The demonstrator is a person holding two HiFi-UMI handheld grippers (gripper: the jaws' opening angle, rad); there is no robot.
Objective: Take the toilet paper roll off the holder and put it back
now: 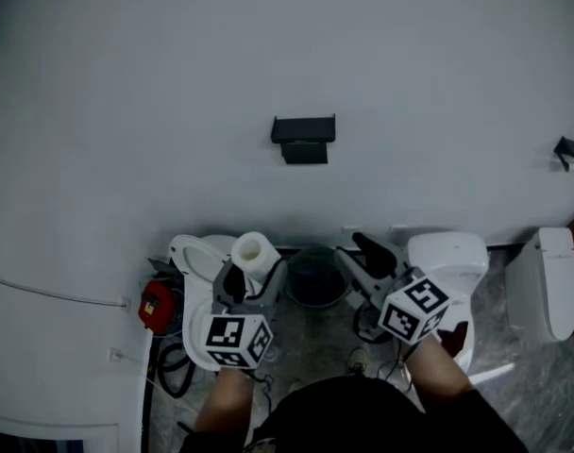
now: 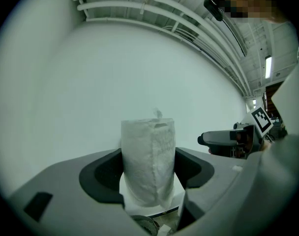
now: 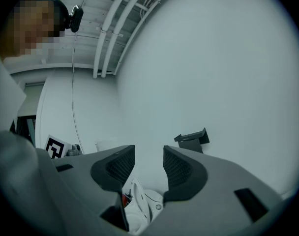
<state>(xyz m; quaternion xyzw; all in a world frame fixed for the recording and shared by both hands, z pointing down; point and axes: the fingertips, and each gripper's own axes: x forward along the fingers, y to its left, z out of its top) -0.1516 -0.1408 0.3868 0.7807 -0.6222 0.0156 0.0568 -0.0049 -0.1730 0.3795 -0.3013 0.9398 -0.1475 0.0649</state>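
Observation:
A white toilet paper roll (image 1: pixel 254 249) stands upright between the jaws of my left gripper (image 1: pixel 250 270), which is shut on it in front of the white wall. In the left gripper view the roll (image 2: pixel 148 151) fills the gap, with both dark pads (image 2: pixel 103 176) pressed against its sides. The black holder (image 1: pixel 303 140) is fixed to the wall above and to the right, with no roll on it. My right gripper (image 1: pixel 364 257) is open with nothing between its jaws. In the right gripper view the holder (image 3: pixel 193 139) shows beyond the right jaw.
Below, on the floor, lie a white toilet seat (image 1: pixel 194 262), a dark round bin (image 1: pixel 315 276), a red object (image 1: pixel 156 304) and two white toilets (image 1: pixel 449 264) (image 1: pixel 548 276). Another small black fitting (image 1: pixel 570 149) is on the wall at the far right.

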